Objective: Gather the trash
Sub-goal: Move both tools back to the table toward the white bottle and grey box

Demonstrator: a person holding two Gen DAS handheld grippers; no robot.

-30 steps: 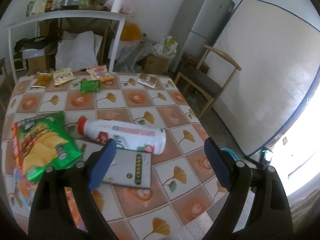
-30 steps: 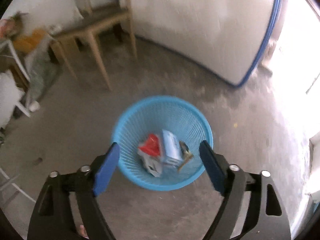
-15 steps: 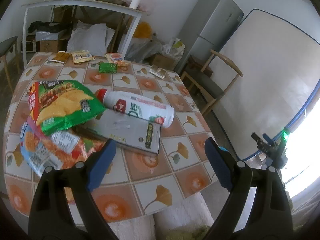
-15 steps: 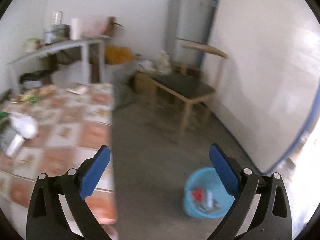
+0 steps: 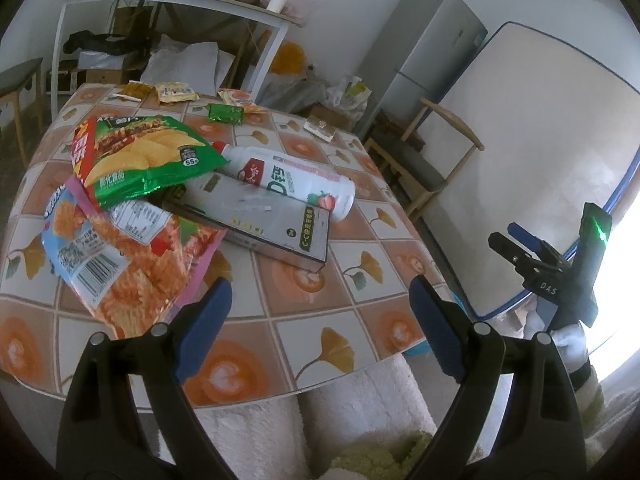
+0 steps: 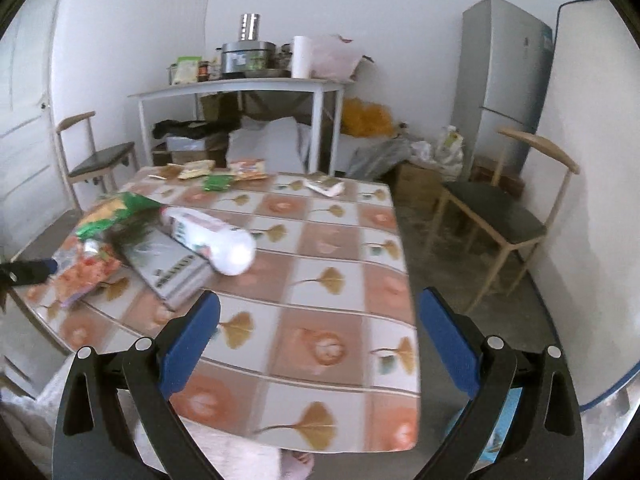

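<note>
Your tiled worktop (image 5: 304,280) carries the trash: a white bottle (image 5: 288,184) lies on its side across a grey flat box (image 5: 260,224), with a green chip bag (image 5: 140,160) and an orange snack bag (image 5: 120,264) touching beside them. Your left hand-held gripper (image 5: 320,320) hovers empty, jaws spread, over the near edge. Your right hand-held gripper (image 6: 320,340) is likewise spread and empty.

White bottle (image 5: 288,182) lies across grey box (image 5: 256,216), beside crumpled snack bags (image 5: 140,160).

home kitchen-diner | fridge (image 6: 505,80) | tiled table (image 6: 332,280) | chairs (image 6: 500,216)
</note>
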